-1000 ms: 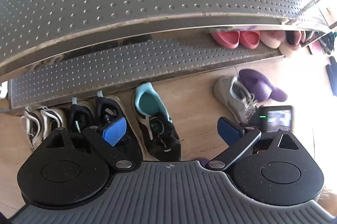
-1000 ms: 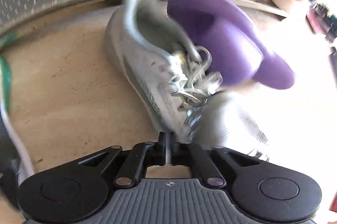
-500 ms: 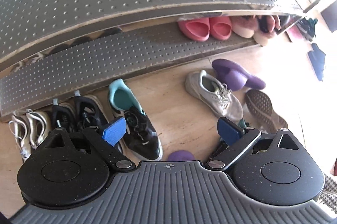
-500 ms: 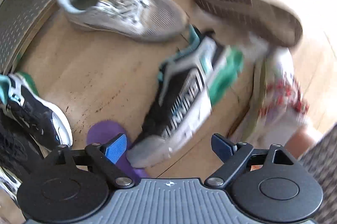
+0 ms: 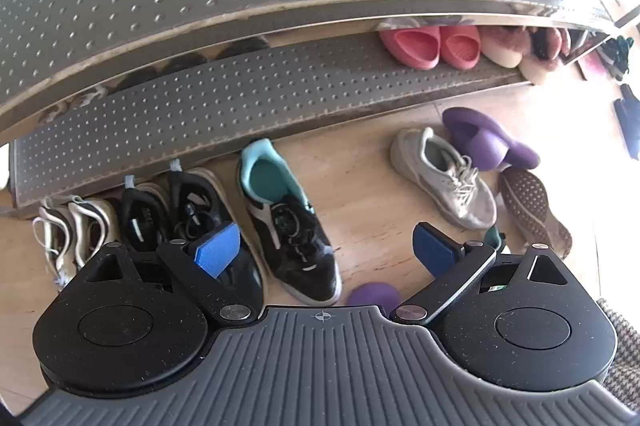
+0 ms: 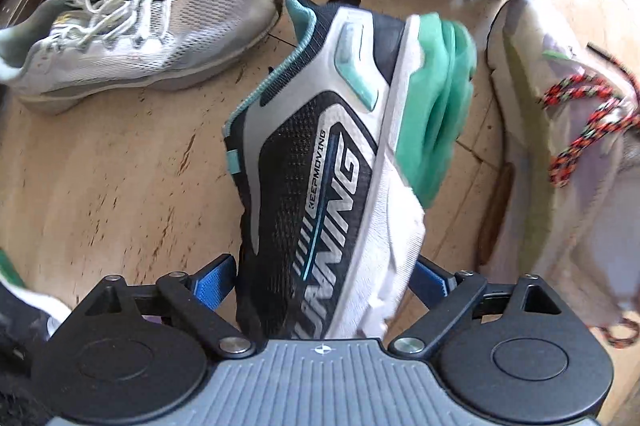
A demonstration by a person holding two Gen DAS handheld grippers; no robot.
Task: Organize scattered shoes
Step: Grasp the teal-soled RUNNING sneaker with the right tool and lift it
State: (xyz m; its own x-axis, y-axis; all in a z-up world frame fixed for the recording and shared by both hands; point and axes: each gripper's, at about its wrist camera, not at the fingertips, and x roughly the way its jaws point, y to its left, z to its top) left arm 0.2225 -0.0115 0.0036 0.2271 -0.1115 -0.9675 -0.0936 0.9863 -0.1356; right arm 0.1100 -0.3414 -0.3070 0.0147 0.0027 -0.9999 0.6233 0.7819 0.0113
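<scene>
The step in hand looks like picking up the black-and-teal sneaker (image 6: 320, 162), lying on its side mid-frame on the floor (image 6: 112, 162). The right gripper (image 6: 320, 280) has just been closing around its forefoot, though whether the pads press cannot be told. The left gripper (image 5: 326, 252) hangs apart and empty; next, a firm clamp and a lift toward its mate (image 5: 288, 218) by the shoe rack (image 5: 240, 98).
</scene>
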